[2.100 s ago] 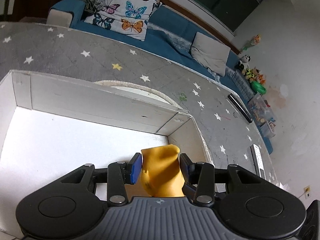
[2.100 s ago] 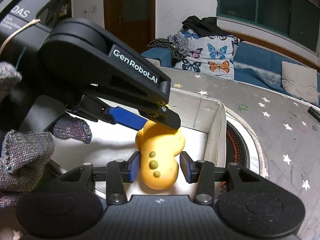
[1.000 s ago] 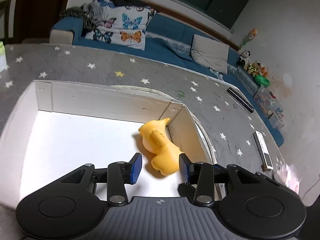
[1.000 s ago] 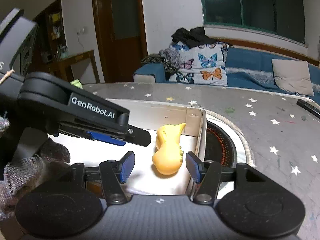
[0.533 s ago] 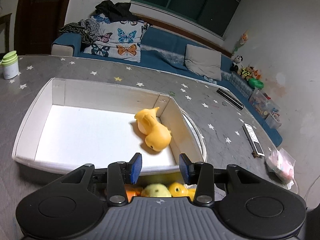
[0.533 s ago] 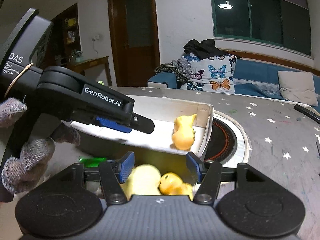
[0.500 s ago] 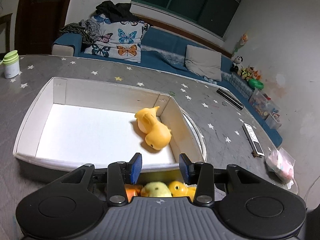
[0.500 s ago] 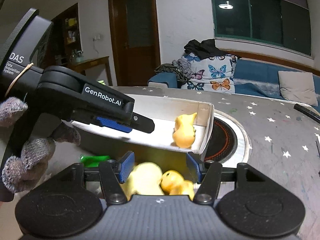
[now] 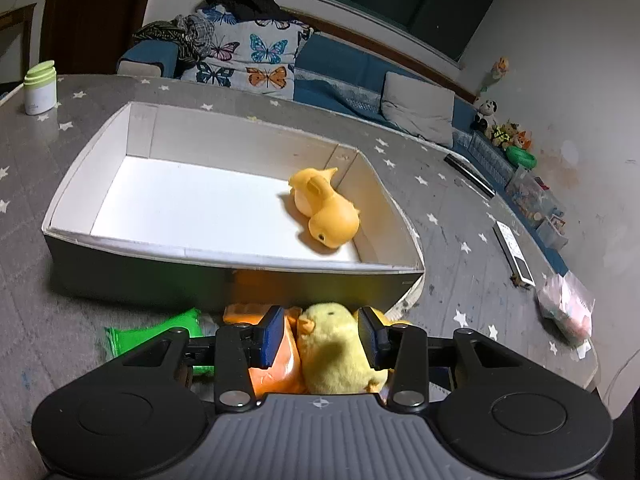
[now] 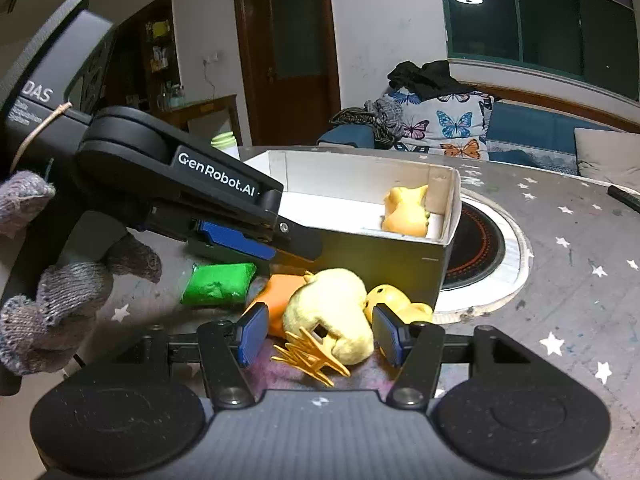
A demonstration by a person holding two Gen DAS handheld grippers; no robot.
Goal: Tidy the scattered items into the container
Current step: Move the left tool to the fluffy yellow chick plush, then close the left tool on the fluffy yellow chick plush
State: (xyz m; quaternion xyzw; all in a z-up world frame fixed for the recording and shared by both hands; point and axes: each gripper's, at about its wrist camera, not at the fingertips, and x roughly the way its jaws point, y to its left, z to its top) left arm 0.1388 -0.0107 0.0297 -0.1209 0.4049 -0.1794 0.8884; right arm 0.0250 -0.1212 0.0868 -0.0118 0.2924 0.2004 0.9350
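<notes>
A white cardboard box (image 9: 224, 258) (image 10: 450, 216) holds an orange rubber duck (image 9: 324, 210) (image 10: 406, 210) lying in its right corner. In front of the box lie a yellow plush chick (image 9: 334, 350) (image 10: 332, 308), an orange packet (image 9: 276, 368) (image 10: 278, 296), a small yellow duck (image 10: 390, 300) and a green packet (image 9: 156, 334) (image 10: 218, 282). My left gripper (image 9: 322, 336) is open above the plush chick and orange packet; it also shows in the right wrist view (image 10: 256, 248). My right gripper (image 10: 318, 334) is open with the plush chick between its fingers.
A round black and white mat (image 10: 488, 256) lies under the box's right end. A white jar with a green lid (image 9: 39, 88) stands at the table's far left. Remotes (image 9: 516, 258) and a plastic bag (image 9: 566, 310) lie to the right. A sofa is beyond.
Both grippers let go of the orange duck in the box, pulled back out of it and dropped toward the pile of toys in front of the box.
</notes>
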